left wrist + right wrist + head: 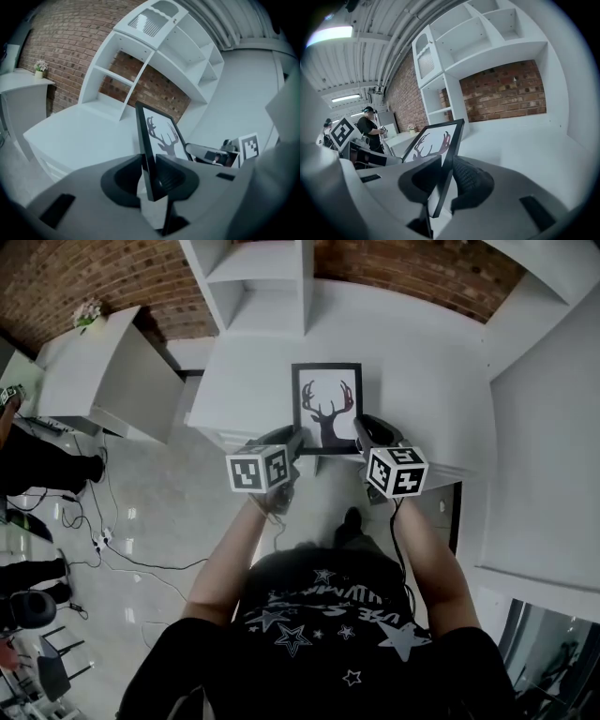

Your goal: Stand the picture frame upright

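Now | left gripper (pixel 297 441) clamped on left edge of picture frame (pixel 327 381), near its bottom corner | right gripper (pixel 360 433) clamped likewise on right edge | frame tilted, deer print (pixel 329 416) facing up, by front edge of bench (pixel 427 381) | farther back: shelves (pixel 253 282), then brick wall (pixel 412 268)

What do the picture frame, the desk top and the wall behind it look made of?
The picture frame has a thin, matte black border, likely painted wood or plastic; its deer print looks like paper. The desk top is smooth, even white, probably laminated or painted board. The wall is exposed red brick with visible mortar lines.
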Available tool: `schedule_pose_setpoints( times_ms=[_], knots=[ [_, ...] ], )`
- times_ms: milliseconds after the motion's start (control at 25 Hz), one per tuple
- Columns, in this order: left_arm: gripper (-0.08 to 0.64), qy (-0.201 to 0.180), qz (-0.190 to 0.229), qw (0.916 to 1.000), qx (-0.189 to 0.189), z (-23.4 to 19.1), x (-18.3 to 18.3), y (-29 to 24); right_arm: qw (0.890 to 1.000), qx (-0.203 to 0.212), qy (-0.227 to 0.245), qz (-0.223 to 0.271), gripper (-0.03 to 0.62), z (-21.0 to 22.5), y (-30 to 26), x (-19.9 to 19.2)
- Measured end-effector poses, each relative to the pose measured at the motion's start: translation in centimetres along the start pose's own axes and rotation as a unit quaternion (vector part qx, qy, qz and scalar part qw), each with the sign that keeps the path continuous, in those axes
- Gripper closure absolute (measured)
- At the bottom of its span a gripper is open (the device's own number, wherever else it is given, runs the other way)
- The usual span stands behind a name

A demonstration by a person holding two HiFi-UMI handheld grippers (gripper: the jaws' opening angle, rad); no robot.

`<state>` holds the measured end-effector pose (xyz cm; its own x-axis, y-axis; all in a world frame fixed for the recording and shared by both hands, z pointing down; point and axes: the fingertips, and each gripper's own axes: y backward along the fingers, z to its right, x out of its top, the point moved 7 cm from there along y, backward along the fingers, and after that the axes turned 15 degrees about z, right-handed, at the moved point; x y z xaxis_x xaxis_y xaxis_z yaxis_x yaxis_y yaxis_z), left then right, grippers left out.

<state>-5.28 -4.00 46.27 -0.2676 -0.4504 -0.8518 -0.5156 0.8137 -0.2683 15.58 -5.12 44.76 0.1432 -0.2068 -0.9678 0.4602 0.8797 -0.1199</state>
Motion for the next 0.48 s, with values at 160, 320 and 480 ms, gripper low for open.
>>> schedule_pose_setpoints(
  times_ms=[160, 320, 480],
  knots=[
    [0.459, 0.003, 0.007, 0.9999, 0.006, -1.5, 0.8, 1.0, 1.0, 0.006, 0.001, 0.005, 0.508, -1.6, -1.2, 0.1],
    [0.459, 0.003, 0.013, 0.9999, 0.008, -2.8, 1.6, 1.4, 1.0, 0.009, 0.0, 0.006, 0.508, -2.6, -2.5, 0.1],
    [0.459, -0.002, 0.016, 0.9998, 0.007, -4.2, 3.0, 0.2, 1.0, 0.013, -0.002, 0.015, 0.508, -2.5, -4.7, 0.4]
  ],
)
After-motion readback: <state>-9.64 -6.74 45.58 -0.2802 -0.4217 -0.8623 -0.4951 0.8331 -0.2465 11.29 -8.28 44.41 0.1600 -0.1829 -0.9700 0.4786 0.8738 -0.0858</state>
